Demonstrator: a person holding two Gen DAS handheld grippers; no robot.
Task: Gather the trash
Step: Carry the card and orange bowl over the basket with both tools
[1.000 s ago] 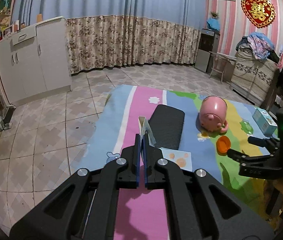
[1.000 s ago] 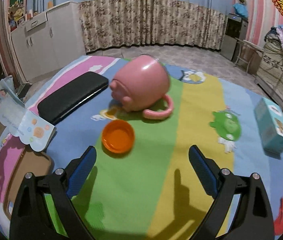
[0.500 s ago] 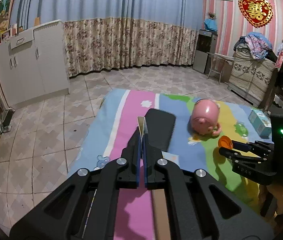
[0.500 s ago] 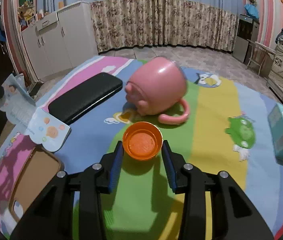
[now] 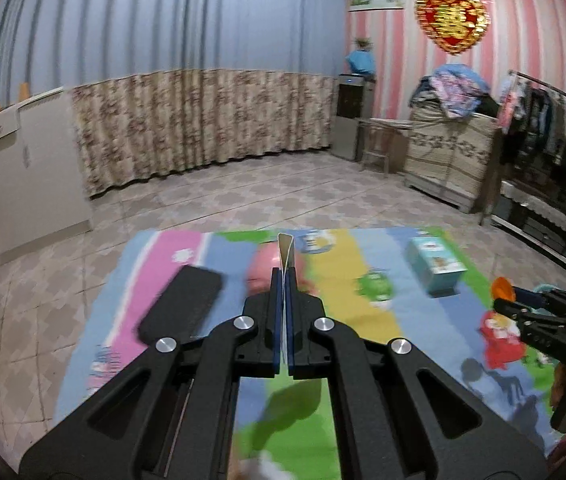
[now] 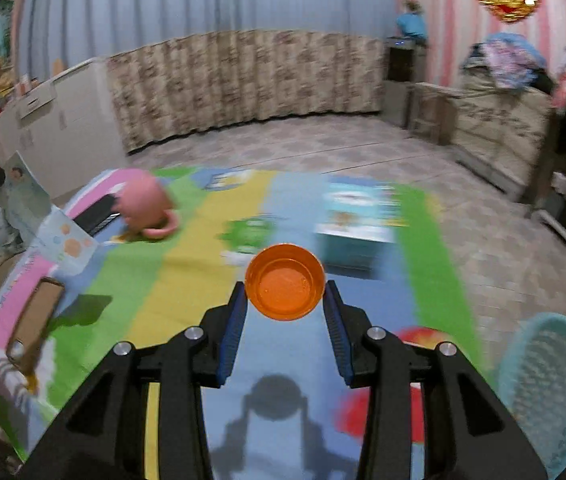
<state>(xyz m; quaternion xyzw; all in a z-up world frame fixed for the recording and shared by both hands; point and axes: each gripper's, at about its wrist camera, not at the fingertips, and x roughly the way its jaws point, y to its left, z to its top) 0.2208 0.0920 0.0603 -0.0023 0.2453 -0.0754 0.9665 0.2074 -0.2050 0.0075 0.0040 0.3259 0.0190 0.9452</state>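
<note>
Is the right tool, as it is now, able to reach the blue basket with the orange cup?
Probably yes. The right tool holds the cup lifted above the mat, and the basket sits low to its right with nothing between them.

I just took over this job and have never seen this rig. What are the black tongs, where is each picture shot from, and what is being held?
There is no robot arm: a person holds one two-finger gripper in each hand, and a fisheye camera on each looks out along its fingers.

The left wrist view shows the left gripper shut on a thin paper wrapper, seen edge on. The right wrist view shows the right gripper clamping a small orange cup, lifted off the surface.

Below lies a colourful cartoon mat. On it are a tipped pink mug, a black case and a light blue box. A teal mesh basket shows at lower right, possibly meant for the trash.
</note>
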